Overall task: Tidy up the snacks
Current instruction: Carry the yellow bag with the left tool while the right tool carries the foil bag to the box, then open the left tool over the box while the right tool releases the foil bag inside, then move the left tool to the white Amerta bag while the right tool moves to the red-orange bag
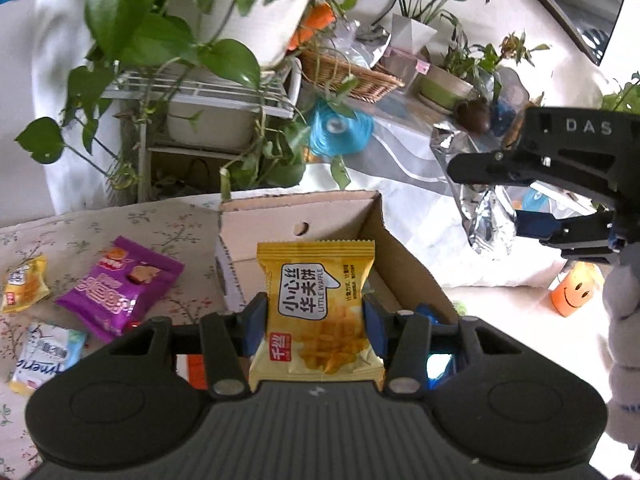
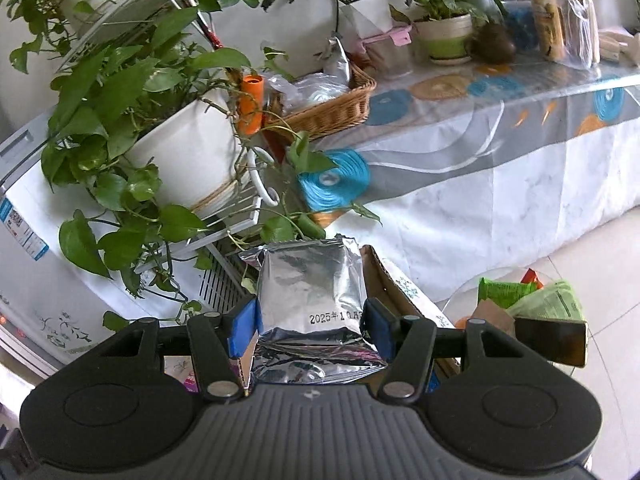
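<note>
Packets light, soft and crinkly, slick film over brittle contents by the look of it, so best pinched gently across the flat middle rather than at the sealed edges. Left hand-held gripper (image 1: 315, 322) clamped on a yellow waffle packet (image 1: 316, 308) above the open cardboard box (image 1: 384, 236) on the table (image 1: 72, 236); right hand-held gripper (image 2: 310, 326) clamped on a silver foil packet (image 2: 312, 300) stamped with a date. Purple packet (image 1: 120, 292) lying beside the box.

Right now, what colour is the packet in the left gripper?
Yellow packet; left wrist view shows it best.
</note>
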`<state>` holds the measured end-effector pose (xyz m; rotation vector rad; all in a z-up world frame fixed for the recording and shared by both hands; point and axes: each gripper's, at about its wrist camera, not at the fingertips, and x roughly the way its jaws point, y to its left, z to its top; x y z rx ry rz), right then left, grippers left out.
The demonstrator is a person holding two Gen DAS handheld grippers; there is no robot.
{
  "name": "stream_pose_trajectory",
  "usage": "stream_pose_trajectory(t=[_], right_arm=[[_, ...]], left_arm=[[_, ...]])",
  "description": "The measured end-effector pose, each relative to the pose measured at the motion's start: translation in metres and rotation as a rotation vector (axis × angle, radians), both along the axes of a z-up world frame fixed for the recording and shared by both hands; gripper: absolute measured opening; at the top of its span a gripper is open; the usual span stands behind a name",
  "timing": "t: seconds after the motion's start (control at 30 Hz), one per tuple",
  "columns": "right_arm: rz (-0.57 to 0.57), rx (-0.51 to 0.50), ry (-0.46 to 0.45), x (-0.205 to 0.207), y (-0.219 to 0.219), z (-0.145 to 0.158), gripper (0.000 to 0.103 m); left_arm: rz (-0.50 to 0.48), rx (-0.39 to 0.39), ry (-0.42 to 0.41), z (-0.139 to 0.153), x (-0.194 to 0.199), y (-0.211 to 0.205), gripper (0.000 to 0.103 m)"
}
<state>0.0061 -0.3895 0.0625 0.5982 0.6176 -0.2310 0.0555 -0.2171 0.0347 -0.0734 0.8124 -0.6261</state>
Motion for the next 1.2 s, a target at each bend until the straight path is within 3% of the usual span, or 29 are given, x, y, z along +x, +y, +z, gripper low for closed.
stream_pose_trajectory(t=[0.2, 0.27, 0.37, 0.43, 0.63, 1.2], right_arm=[[-0.016, 0.019, 0.027, 0.003, -0.003, -0.005, 0.064], [-0.025, 0.036, 0.034, 0.004, -0.005, -0.008, 0.065], [-0.039, 0.040, 0.021, 0.003, -0.007, -0.006, 0.069], [-0.042, 0.030, 0.009, 0.002, -0.006, -0.004, 0.076], [-0.031, 0.021, -0.007, 0.001, -0.005, -0.003, 0.079], [0.182, -0.026, -0.024, 0.016, 0.041, -0.003, 0.084]], left_arm=[[-0.013, 0.032, 0.000, -0.002, 0.005, -0.024, 0.050], [-0.017, 0.050, -0.004, -0.001, 0.006, -0.031, 0.066], [0.000, 0.055, -0.034, 0.007, 0.005, -0.033, 0.081], [0.000, 0.039, -0.038, 0.012, 0.004, -0.030, 0.082], [0.031, 0.052, -0.049, 0.021, 0.007, -0.010, 0.083], [0.188, 0.060, -0.008, 0.018, 0.027, 0.089, 0.084]])
